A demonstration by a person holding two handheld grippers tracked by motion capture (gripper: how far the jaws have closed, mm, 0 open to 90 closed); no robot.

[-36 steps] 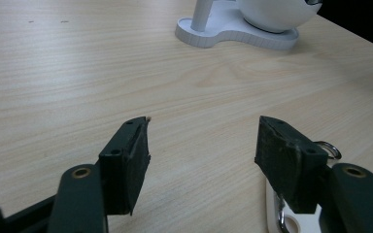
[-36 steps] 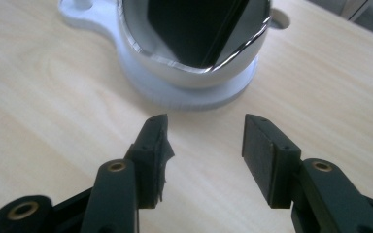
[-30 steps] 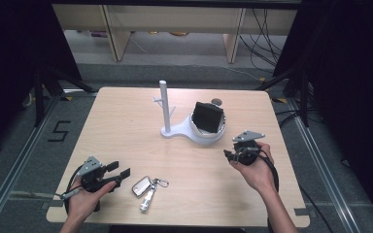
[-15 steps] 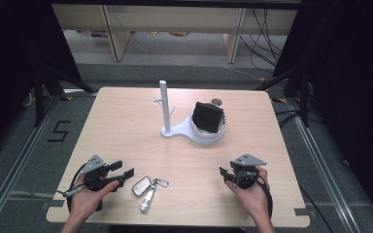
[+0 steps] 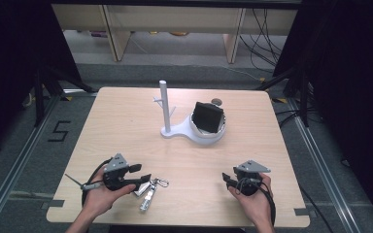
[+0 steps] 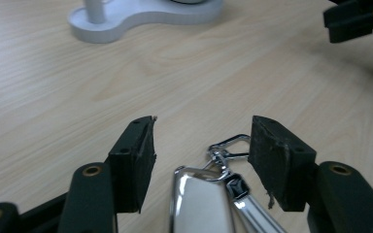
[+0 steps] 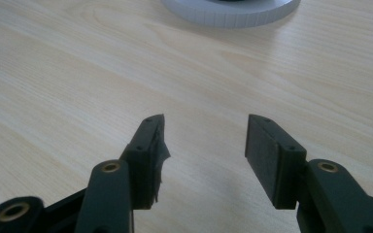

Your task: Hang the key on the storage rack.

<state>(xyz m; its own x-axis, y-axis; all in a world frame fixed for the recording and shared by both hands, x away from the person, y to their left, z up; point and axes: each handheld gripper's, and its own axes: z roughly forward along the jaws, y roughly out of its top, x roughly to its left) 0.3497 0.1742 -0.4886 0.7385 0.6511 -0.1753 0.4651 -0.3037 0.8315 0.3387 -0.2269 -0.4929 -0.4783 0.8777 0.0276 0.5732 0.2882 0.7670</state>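
A bunch of keys (image 5: 148,194) lies near the table's front edge: a silver fob (image 6: 199,204) with a metal clip (image 6: 229,144). My left gripper (image 5: 143,175) rests low at the keys. Its jaws (image 6: 201,141) straddle the fob and clip, have just been closing, and stand open with gaps on both sides. My right gripper (image 5: 227,178) is held at the front right, pointing left. Its jaws (image 7: 204,131) have just been opening and have nothing but bare wood between them. That right gripper (image 6: 359,19) also appears far off in the left gripper view.
A white stand (image 5: 175,130) with an upright post (image 5: 163,104) sits mid-table. Its round bowl (image 5: 206,136) holds a black boxy object (image 5: 209,117). The bowl's rim (image 7: 233,12) lies ahead of the right gripper. A small round thing (image 5: 216,102) lies behind the bowl.
The left gripper slid right until its jaws came around the keys. The right gripper dropped back from beside the bowl to the front of the table.
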